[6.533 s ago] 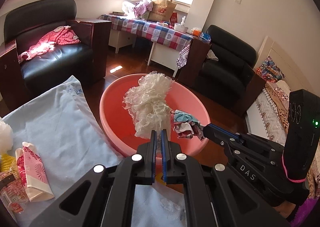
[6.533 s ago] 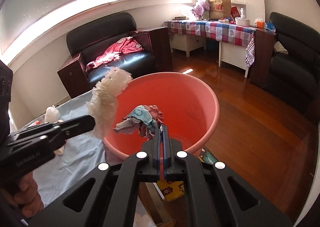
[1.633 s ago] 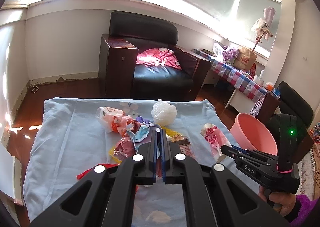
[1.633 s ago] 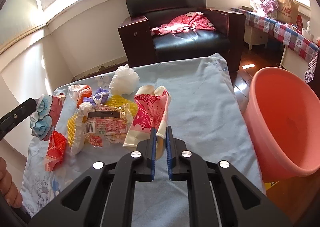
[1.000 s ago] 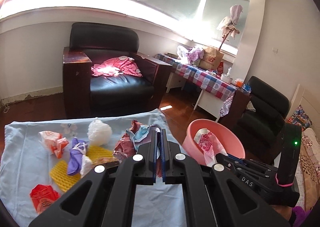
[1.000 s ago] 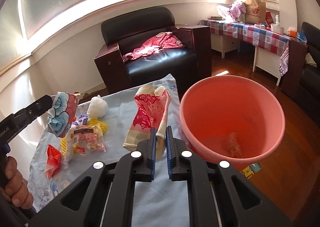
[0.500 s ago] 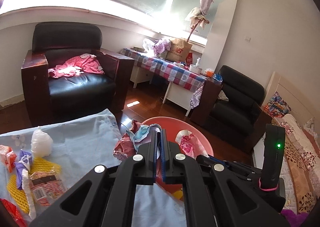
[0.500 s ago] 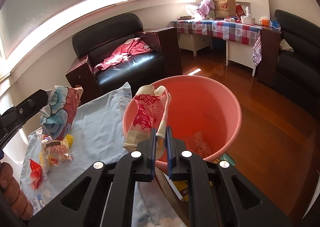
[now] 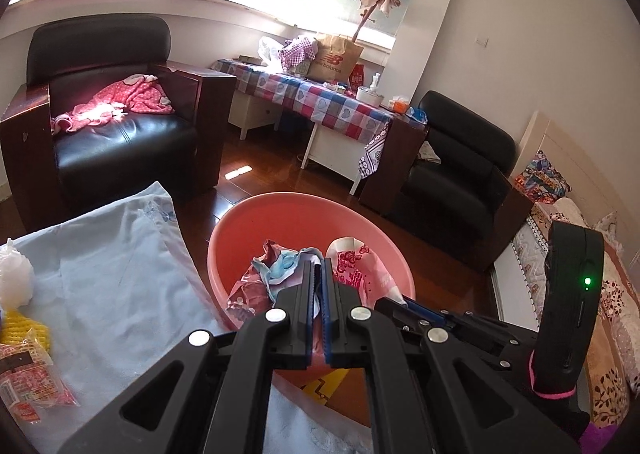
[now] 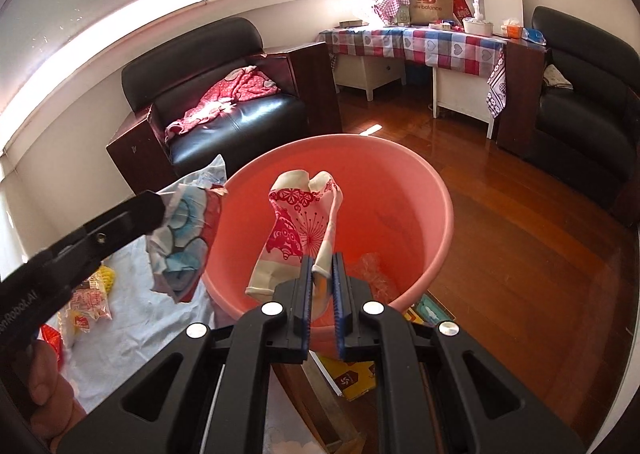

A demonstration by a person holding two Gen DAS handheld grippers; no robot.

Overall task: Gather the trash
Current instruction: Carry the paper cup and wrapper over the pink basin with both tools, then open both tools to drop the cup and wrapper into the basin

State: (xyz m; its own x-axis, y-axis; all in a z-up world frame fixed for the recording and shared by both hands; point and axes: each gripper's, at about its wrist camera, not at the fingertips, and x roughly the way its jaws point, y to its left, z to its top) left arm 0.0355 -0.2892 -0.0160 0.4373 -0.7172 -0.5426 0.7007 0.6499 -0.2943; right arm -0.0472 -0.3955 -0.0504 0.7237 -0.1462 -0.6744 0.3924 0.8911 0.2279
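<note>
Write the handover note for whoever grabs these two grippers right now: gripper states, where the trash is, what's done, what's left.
Left gripper: shut on a crumpled blue-and-red wrapper, at the pink basin.
Right gripper: shut on a cream-and-pink patterned bag, over the basin.
Done: clear plastic lies in the basin.
Left: release both pieces; then collect the white plastic ball, yellow foam net and snack packet from the blue cloth.
</note>
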